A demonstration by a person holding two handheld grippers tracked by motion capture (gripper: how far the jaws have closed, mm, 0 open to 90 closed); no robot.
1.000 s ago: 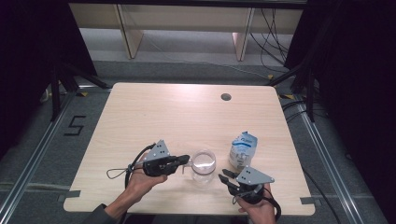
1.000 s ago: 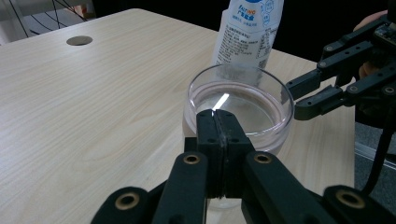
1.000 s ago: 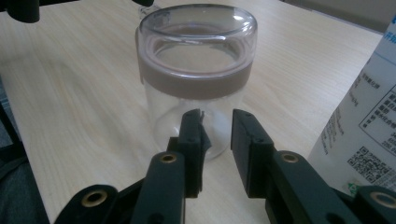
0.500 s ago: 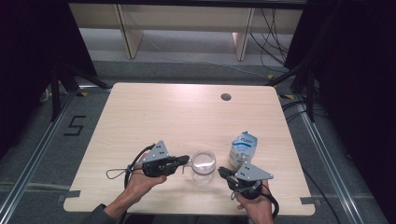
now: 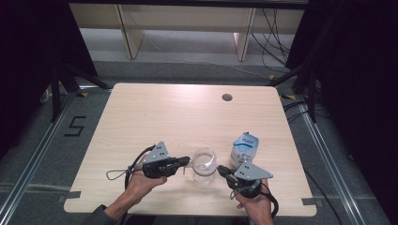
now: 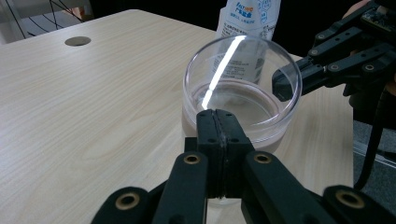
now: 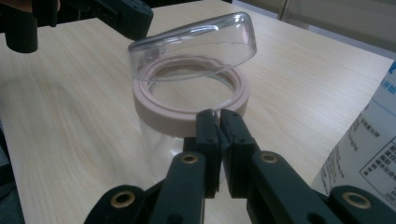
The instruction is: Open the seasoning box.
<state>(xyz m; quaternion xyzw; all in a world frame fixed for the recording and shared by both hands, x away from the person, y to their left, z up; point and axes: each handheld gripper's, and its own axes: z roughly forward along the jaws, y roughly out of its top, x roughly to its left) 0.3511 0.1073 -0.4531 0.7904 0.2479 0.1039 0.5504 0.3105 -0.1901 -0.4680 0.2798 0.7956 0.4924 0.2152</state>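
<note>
A clear jar [image 5: 204,164] stands near the bench's [image 5: 187,112] near edge, its lid [image 7: 194,44] tilted up. The left gripper [image 5: 186,161] and right gripper [image 5: 220,168] flank it, fingers closed together; the right's have just been closing, nothing visibly between them. A pouch [image 5: 245,146] stands right.

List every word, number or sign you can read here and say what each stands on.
"5": black mark on the floor left of the table.
Blue print on the white pouch: too blurred to read in the high and both gripper views.
Nothing else legible.
</note>
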